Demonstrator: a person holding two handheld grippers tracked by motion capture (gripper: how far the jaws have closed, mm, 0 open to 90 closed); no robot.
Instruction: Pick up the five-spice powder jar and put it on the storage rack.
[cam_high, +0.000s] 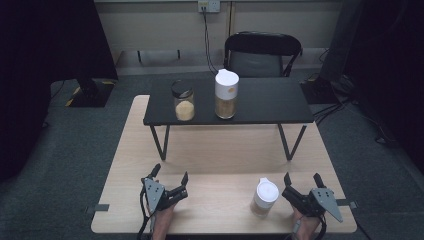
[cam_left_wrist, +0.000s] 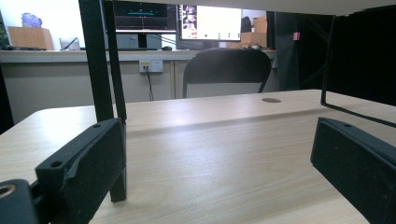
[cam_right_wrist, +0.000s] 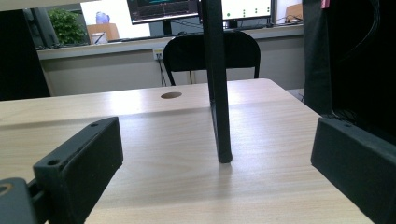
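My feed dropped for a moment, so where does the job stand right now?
Nothing looks done yet. On the black shelf stand an open jar and a tall lidded jar; a white-lidded cup stands on the wooden table. Both the left tongs and the right tongs rest open on the table, holding nothing. The right tongs sit beside the cup, so grasping it seems the likely first step.
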